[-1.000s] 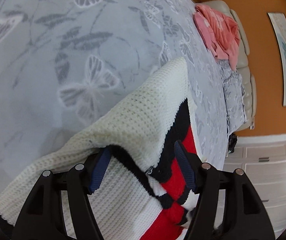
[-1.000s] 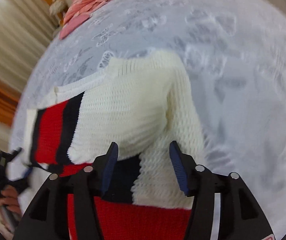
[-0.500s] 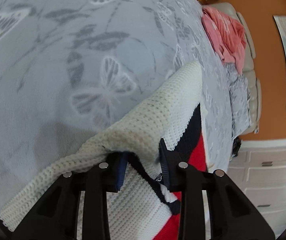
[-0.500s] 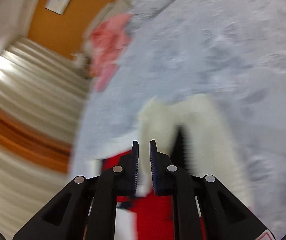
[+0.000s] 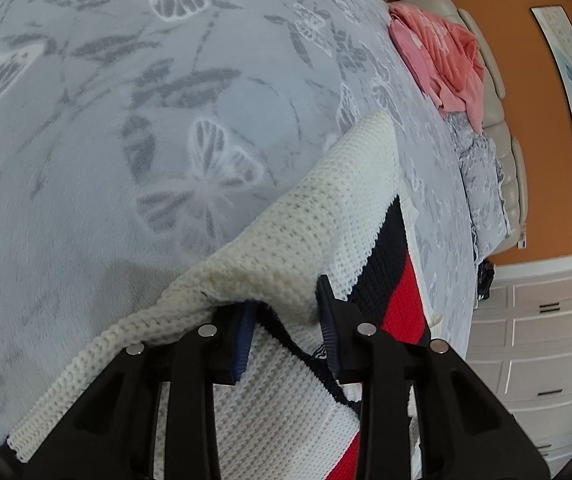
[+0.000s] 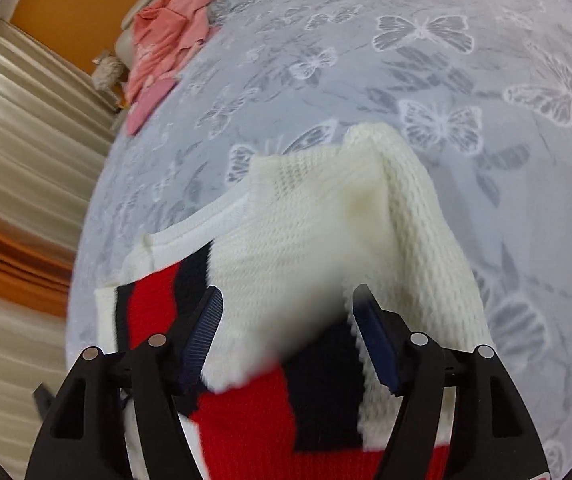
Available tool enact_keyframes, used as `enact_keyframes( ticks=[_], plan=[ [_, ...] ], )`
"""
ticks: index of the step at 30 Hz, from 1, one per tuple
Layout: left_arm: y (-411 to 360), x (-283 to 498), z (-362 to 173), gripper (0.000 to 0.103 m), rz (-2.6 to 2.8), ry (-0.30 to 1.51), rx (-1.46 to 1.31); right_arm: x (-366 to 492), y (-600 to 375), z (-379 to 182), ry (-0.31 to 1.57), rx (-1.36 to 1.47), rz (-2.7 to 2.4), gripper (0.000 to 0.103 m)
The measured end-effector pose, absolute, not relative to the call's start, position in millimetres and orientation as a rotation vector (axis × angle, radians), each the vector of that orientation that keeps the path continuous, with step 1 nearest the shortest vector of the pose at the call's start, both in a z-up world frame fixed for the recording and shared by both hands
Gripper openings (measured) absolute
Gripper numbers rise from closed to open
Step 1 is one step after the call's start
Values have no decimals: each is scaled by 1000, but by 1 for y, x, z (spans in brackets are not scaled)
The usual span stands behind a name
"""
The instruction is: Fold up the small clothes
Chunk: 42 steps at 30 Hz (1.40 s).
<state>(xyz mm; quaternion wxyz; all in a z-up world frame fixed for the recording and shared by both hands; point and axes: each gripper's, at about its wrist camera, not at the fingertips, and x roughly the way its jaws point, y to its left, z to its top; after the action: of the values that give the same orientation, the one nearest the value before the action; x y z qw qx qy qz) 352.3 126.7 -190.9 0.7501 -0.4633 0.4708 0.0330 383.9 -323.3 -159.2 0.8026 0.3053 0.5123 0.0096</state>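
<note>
A small knit sweater, cream with red and navy stripes, lies on the grey butterfly bedspread. My left gripper is at its near edge. Its jaws are closing, and the pads pinch a raised fold of the cream knit. In the right wrist view the same sweater has a cream sleeve folded across its striped body. My right gripper hovers over that sleeve with its jaws opening wide. The knit lies between them but neither pad presses on it.
A pink garment is heaped at the far edge of the bed, the same pink garment showing top left in the right wrist view. White drawers stand beyond the bed's edge. Beige curtains hang on the other side.
The left jaws narrowed onto the cream fold and hold it bunched. The right gripper shut, swung sideways, then opened wide again over the folded sleeve.
</note>
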Motion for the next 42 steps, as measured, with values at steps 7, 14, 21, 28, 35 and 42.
enact_keyframes(
  ticks=[7, 14, 21, 28, 35, 42],
  plan=[
    [138, 343, -194, 17, 94, 982, -1075, 365, -370, -168, 1028, 870, 42, 47],
    [138, 339, -177, 9, 125, 949, -957, 340, -380, -155, 988, 766, 54, 6],
    [136, 338, -175, 12, 115, 1000, -812, 327, -392, -172, 1100, 705, 20, 18],
    [148, 236, -134, 56, 7, 1075, -701, 172, -389, -116, 1102, 486, 44, 68],
    [172, 83, -170, 62, 45, 1204, -744, 20, -353, -153, 1326, 548, 110, 68],
    [149, 53, -171, 83, -21, 1271, -821, 4, -322, -164, 1328, 639, 120, 70]
  ],
)
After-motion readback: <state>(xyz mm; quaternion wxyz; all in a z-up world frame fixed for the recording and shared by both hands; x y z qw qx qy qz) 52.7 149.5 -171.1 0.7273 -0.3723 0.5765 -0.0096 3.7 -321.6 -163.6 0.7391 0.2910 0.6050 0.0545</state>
